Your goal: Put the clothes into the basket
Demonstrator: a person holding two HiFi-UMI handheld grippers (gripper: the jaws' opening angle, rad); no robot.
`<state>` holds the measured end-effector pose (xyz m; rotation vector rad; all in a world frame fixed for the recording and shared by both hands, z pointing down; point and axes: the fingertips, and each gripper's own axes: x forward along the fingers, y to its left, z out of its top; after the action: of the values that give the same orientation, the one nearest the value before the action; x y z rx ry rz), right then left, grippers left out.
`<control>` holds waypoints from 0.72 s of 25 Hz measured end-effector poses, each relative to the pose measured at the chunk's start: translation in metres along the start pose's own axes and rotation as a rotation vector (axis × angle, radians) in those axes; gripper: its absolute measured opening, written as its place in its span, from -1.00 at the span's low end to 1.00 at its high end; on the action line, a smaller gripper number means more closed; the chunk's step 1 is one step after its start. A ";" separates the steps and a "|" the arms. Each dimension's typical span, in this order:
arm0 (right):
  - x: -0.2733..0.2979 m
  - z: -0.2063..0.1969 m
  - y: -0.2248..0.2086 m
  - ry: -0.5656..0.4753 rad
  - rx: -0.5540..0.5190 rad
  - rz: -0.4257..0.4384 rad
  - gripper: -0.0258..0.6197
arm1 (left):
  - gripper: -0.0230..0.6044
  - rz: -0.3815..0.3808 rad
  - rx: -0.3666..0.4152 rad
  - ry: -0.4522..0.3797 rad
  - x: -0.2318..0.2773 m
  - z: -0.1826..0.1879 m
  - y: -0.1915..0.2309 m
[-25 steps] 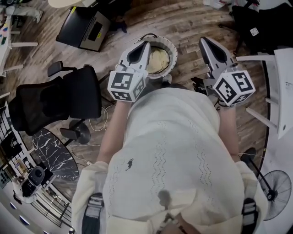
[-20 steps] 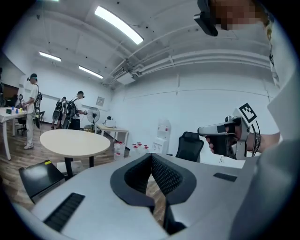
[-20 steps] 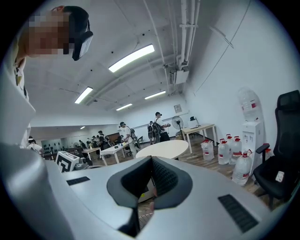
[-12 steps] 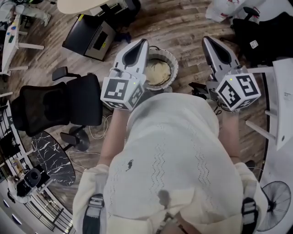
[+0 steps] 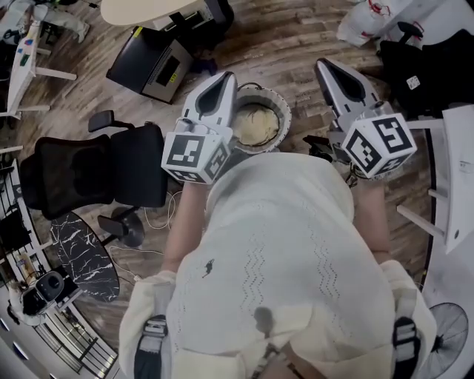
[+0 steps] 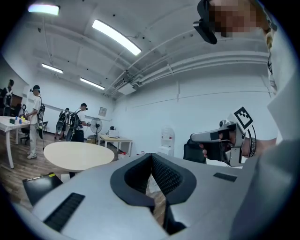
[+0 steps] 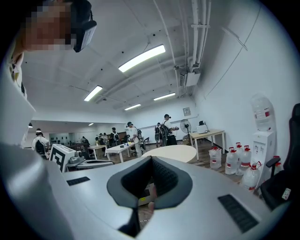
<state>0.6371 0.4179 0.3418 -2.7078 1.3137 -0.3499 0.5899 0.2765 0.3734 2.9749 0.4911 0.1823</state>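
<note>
Head view: one basket at 12 o'clock, one cream garment inside — left gripper and right gripper both closed, empty.

Person is wearing a cream knit short-sleeved top with zigzag stitching, a small dark emblem, and grey buckled shoulder straps.

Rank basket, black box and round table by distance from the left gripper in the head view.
1. Basket: on the floor, right beside the left gripper.
2. Black box: on the floor, off to its left.
3. Round table: top edge, beyond the box.
</note>
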 end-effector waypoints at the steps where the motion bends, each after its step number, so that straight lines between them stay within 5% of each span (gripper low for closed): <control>1: 0.002 0.000 0.001 0.001 0.001 0.004 -0.90 | -0.86 0.003 -0.001 -0.001 -0.001 0.001 0.002; 18: 0.023 -0.007 0.010 0.024 0.008 0.019 -0.90 | -0.86 0.006 -0.009 0.024 -0.005 -0.008 0.020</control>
<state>0.6415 0.3931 0.3502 -2.6910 1.3396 -0.3868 0.5901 0.2567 0.3831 2.9693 0.4825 0.2207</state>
